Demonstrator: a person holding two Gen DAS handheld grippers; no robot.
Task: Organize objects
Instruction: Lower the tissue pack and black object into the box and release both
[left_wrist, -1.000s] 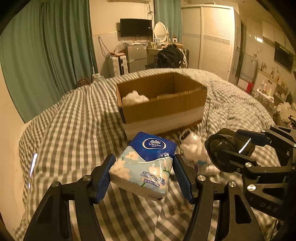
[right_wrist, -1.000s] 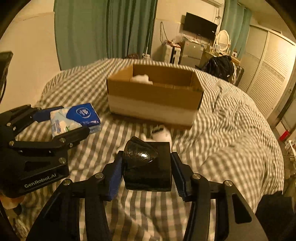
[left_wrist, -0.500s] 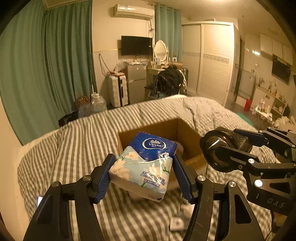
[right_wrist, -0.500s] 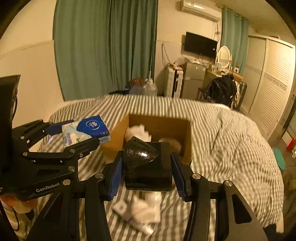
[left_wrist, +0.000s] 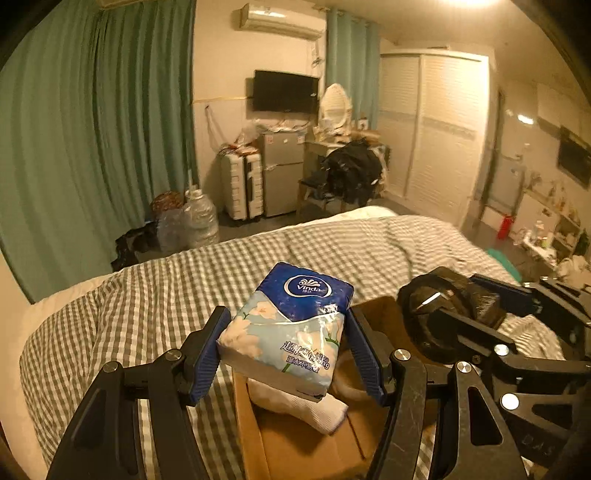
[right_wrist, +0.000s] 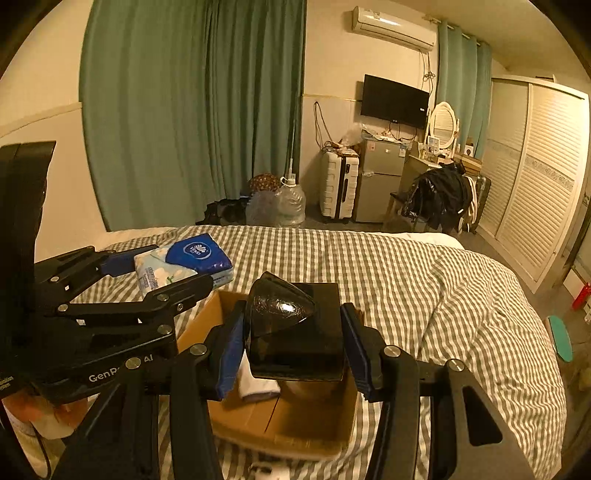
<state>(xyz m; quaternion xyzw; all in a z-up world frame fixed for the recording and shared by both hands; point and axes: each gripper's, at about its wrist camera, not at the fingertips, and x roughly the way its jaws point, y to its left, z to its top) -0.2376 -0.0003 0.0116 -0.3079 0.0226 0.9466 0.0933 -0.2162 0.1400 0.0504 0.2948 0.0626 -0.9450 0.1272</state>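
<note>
My left gripper (left_wrist: 286, 350) is shut on a blue and white Vinda tissue pack (left_wrist: 288, 325) and holds it in the air above the open cardboard box (left_wrist: 295, 443). My right gripper (right_wrist: 293, 349) is shut on a black boxy object (right_wrist: 295, 332) with a glossy rounded front, also above the box (right_wrist: 284, 424). Each gripper shows in the other's view: the tissue pack (right_wrist: 184, 262) at left, the black object (left_wrist: 443, 314) at right. A white cloth (left_wrist: 299, 404) lies inside the box.
The box sits on a bed with a grey checked cover (right_wrist: 424, 295). Beyond the bed are green curtains (right_wrist: 192, 110), water jugs (right_wrist: 290, 205), a white suitcase (right_wrist: 338, 184), a small fridge (right_wrist: 380, 177) and a wardrobe (right_wrist: 535, 166).
Both grippers have risen and moved forward with their objects, from in front of the box to above its opening. The views now look down into the box.
</note>
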